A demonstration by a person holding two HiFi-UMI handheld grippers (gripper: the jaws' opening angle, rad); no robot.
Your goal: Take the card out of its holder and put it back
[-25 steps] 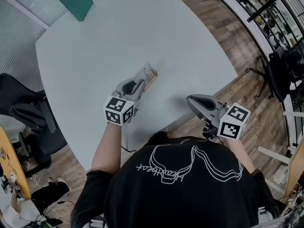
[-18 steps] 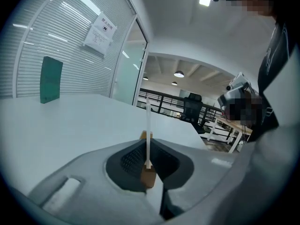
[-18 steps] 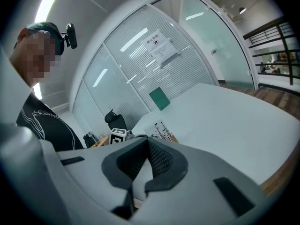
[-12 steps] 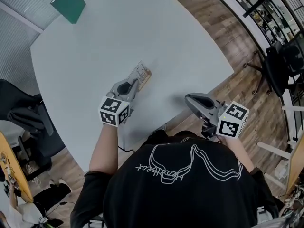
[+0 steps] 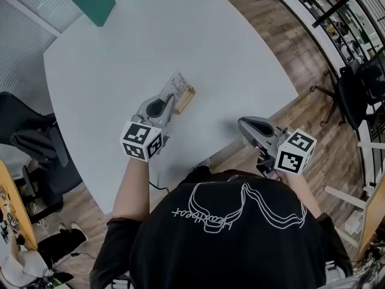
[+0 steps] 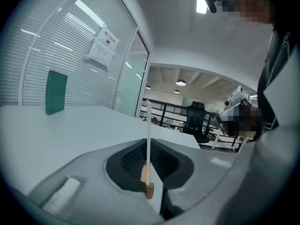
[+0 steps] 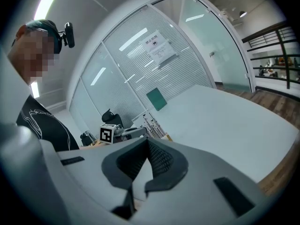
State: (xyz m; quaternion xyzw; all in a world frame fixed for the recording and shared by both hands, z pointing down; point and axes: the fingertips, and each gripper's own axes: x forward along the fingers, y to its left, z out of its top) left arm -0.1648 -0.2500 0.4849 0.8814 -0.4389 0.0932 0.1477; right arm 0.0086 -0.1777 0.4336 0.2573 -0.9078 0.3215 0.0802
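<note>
A white card (image 5: 175, 87) stands upright in a small wooden holder (image 5: 185, 99) on the white table (image 5: 240, 53). My left gripper (image 5: 169, 100) is shut on the card's near edge. In the left gripper view the card (image 6: 148, 135) shows edge-on between the pads of my left gripper (image 6: 149, 172), with the holder (image 6: 148, 187) at its foot. My right gripper (image 5: 248, 129) hovers at the table's front edge, well to the right of the card. It is shut, and my right gripper (image 7: 138, 179) has nothing in it. The right gripper view shows the card (image 7: 153, 124) from afar.
A green book (image 5: 95, 0) leans at the table's far left edge. A black office chair (image 5: 36, 140) stands left of the table. Wooden floor (image 5: 313, 119) and more chairs lie to the right.
My left gripper and the card sit slightly further left in the head view than a second ago. My right gripper has barely moved.
</note>
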